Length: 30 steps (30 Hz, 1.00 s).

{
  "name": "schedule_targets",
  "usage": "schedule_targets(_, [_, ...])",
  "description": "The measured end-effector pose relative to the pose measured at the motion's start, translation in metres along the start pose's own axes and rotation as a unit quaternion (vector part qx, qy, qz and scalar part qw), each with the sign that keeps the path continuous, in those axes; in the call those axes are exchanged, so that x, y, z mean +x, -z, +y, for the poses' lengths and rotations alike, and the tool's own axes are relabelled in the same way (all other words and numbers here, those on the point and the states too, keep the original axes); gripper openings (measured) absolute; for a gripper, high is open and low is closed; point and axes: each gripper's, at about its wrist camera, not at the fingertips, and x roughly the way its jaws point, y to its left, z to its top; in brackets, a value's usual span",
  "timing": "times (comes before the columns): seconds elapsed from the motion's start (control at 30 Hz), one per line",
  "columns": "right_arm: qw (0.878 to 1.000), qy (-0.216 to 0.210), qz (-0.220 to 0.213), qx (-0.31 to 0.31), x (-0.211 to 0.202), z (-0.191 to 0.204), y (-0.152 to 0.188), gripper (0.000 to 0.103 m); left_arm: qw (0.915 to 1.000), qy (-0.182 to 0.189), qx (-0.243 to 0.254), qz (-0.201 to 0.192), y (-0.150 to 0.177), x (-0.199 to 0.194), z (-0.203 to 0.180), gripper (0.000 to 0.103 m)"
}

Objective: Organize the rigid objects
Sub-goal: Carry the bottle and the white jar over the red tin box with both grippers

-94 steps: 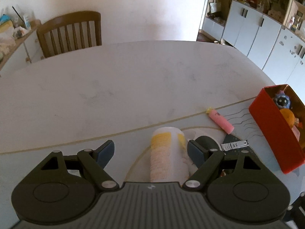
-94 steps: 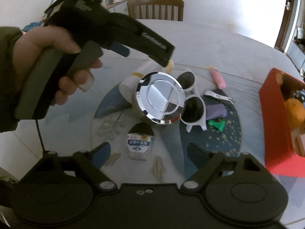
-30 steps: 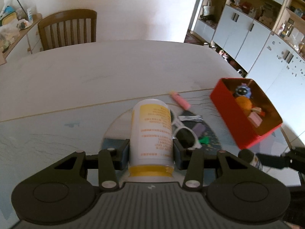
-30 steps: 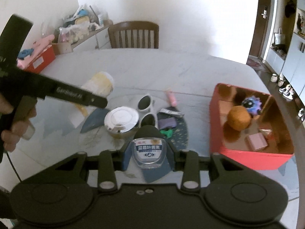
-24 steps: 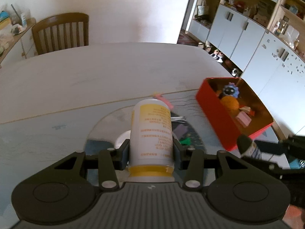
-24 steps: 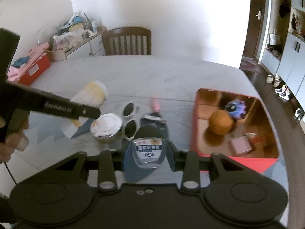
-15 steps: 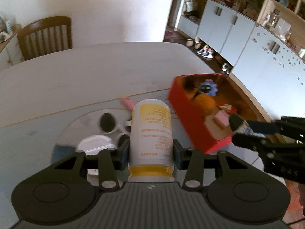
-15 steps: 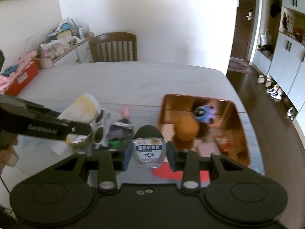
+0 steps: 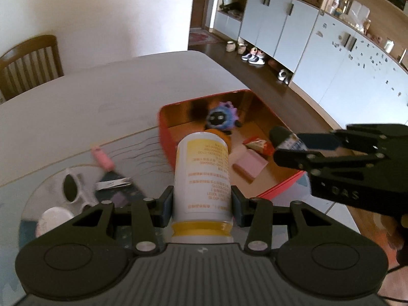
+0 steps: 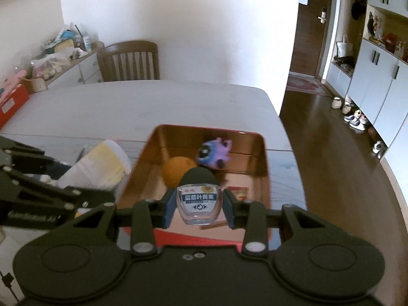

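Carry step, both loads airborne. Left hand-held gripper [image 9: 202, 202] clamped on white-yellow bottle [image 9: 202, 176], short of red box [image 9: 167, 137]. Right hand-held gripper [image 10: 199, 207] clamped on small glass jar [image 10: 199, 199], above box interior. Next, probably: lower, release into free floor space, clear of orange ball [image 10: 177, 169].

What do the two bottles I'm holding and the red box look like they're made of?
White bottle: seems to be matte opaque plastic with a yellow printed label and a yellow ribbed cap.
Small bottle: clear and glossy, glass or hard plastic; the base is see-through, with a dark cap.
Red box: likely metal tin; its coppery inner walls mirror the toys inside.
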Motion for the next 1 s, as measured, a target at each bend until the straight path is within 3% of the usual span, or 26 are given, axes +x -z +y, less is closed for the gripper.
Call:
schedule_targets(0.3, [1.000,0.002,0.021,-0.020,0.029,-0.027,0.000,0.037,0.9996,-0.002,0.012,0.026,-0.015,0.034,-0.030,0.044])
schedule_targets(0.57, [0.998,-0.015,0.032,-0.056,0.038,-0.032,0.003,0.037,0.9985,-0.005,-0.006,0.054,-0.025,0.063,-0.031,0.045])
schedule_targets(1.0, [0.996,-0.029,0.056,-0.066,0.067,-0.041,-0.005,0.037,0.9975,-0.036,-0.023,0.056,-0.035,0.090,-0.021,0.045])
